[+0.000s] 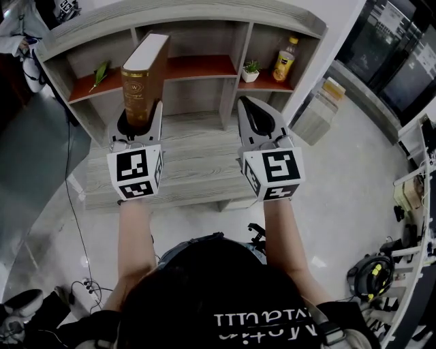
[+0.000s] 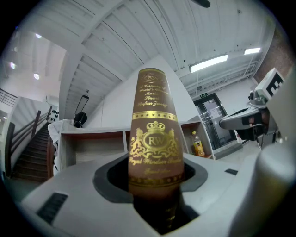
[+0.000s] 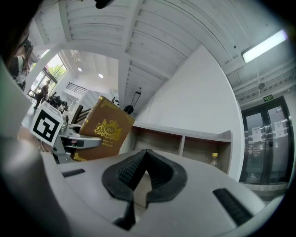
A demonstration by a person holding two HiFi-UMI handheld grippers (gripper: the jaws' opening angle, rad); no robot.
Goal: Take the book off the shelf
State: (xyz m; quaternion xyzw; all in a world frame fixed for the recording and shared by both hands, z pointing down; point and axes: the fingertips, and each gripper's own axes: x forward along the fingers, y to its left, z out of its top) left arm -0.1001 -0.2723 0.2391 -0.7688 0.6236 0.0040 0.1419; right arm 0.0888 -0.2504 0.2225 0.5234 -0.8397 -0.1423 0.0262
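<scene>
1. Your left gripper (image 1: 139,123) is clamped on the book (image 1: 144,78). The jaws press on the two covers at its lower end, and the spine faces back toward you.
2. The book stands upright, its long axis running straight out of the jaws, so most of its length and weight sits beyond the grip. Expect it to want to tip if you swing fast.
3. In the head view the book hangs in front of the shelf (image 1: 204,13), with its top edge across the middle compartment. The right gripper view shows it out in front of the shelf face, so it looks free of the compartment. How much clearance it has I can't tell.
4. Your right gripper (image 1: 248,109) has its jaws together with nothing between them. It sits beside the left one but apart from it, level with it and to the book's right.
5. The left gripper has the book, so the coming move belongs to it. Judging from this, you draw the book toward yourself along the line of the jaws and keep it upright.
6. The bottle (image 1: 285,60) and the plant (image 1: 251,70) stand in the right compartment, well away from the book. The leaf (image 1: 100,73) lies in the left one. None of them is in your path.
</scene>
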